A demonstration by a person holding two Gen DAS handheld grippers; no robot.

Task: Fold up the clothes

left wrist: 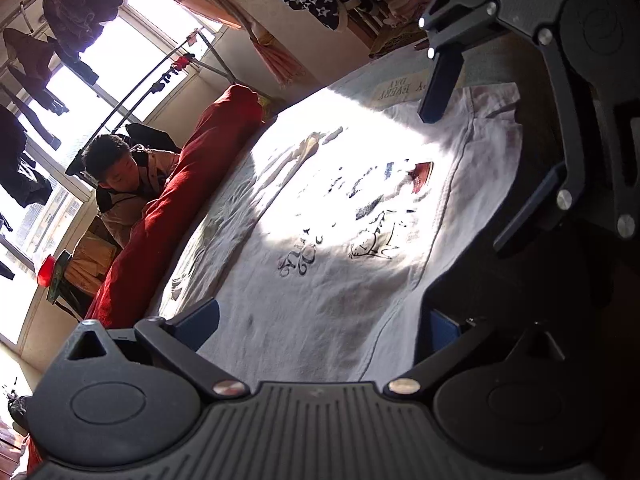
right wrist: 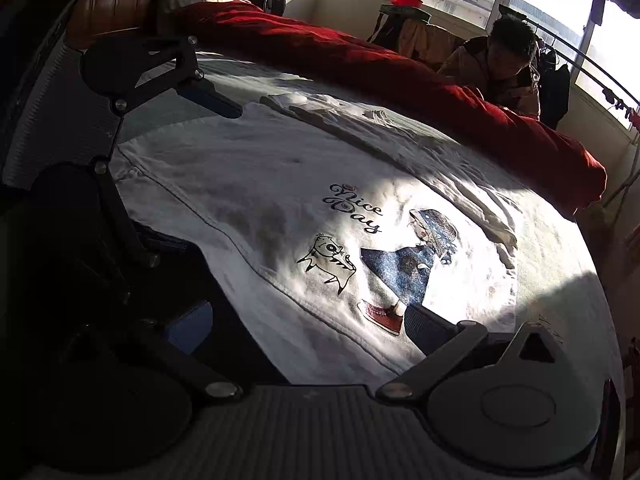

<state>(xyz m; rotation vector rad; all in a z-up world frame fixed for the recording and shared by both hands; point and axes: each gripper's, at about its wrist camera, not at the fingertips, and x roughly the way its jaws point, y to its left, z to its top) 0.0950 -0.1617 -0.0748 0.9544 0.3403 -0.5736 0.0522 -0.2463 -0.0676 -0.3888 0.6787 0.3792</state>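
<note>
I'm over the bed [right wrist: 560, 280], and the white T-shirt [right wrist: 248, 168] lies spread flat across it, print side up, half in hard sunlight and half in shade. On the far left of my right view, my left gripper [right wrist: 208, 98] reaches in low over the shirt's edge, fingers spread wide with nothing between them. Moving right across the cloth, I read "Nice Day" [right wrist: 354, 208] in script, then a little cat drawing [right wrist: 328, 262], then a girl in a blue dress [right wrist: 404, 268] with red shoes. A folded white garment [right wrist: 360, 120] lies beyond the shirt, near the rolled red quilt [right wrist: 400, 68] that runs along the far side of the bed. My right gripper [right wrist: 304, 328] sits low at the near hem, fingers apart, one blue pad on each side, holding nothing. Further right, a person [right wrist: 500, 60] leans in behind the quilt by the window.

In my left view the quilt [left wrist: 168, 216] is on the left, the shirt [left wrist: 320, 300] fills the middle between my left gripper's [left wrist: 320, 320] open fingers, and my right gripper [left wrist: 480, 160] comes in from the right above the shirt's edge, fingers wide.
</note>
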